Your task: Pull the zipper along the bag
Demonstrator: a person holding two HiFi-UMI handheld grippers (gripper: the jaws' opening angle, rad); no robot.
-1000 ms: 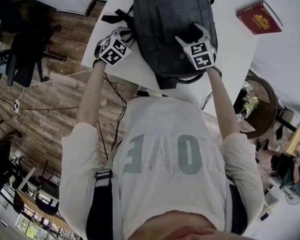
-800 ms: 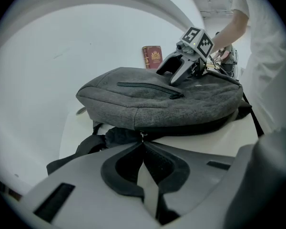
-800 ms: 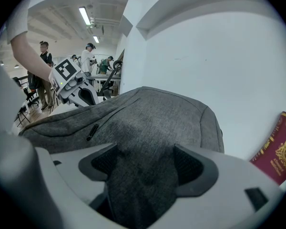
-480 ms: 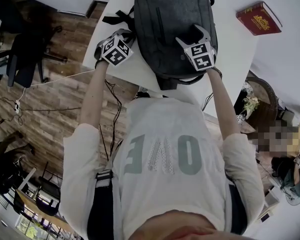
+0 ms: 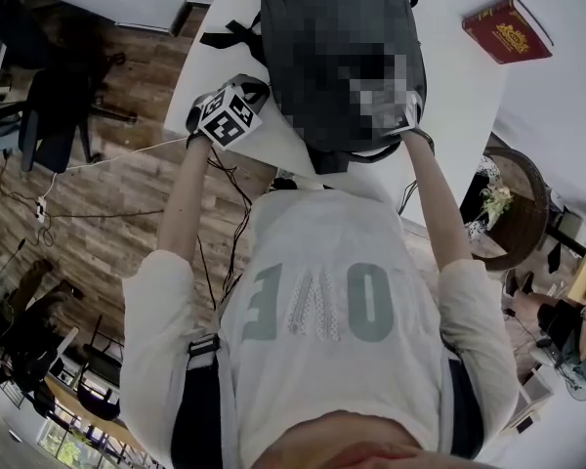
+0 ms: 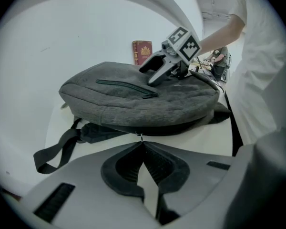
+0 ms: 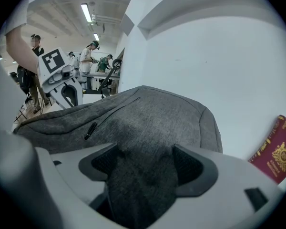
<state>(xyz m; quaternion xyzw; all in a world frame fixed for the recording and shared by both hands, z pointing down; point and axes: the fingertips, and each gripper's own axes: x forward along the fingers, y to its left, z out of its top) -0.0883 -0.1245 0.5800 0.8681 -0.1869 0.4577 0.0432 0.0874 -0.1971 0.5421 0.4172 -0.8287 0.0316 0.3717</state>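
A grey backpack (image 6: 143, 101) lies flat on the white table (image 5: 449, 96). My left gripper (image 6: 142, 142) is at the bag's side edge, shut on the small metal zipper pull (image 6: 141, 136) of the main zipper. In the head view this left gripper (image 5: 257, 94) sits at the bag's left side. My right gripper (image 7: 144, 152) rests on top of the backpack (image 7: 148, 123) with its jaws wide open and grey fabric between them. A closed front-pocket zipper (image 6: 126, 86) runs across the top panel. In the head view a mosaic patch hides most of the bag and the right gripper.
A red book (image 5: 506, 31) lies on the table at the far right. Black straps (image 6: 57, 147) trail from the bag's far end. The table's edge (image 5: 190, 86) is just left of my left gripper, with wooden floor and an office chair (image 5: 49, 106) beyond. People (image 7: 90, 56) stand in the background.
My left gripper has closed and shifted a little along the bag's left edge toward the person. The right gripper has stayed on the bag's top.
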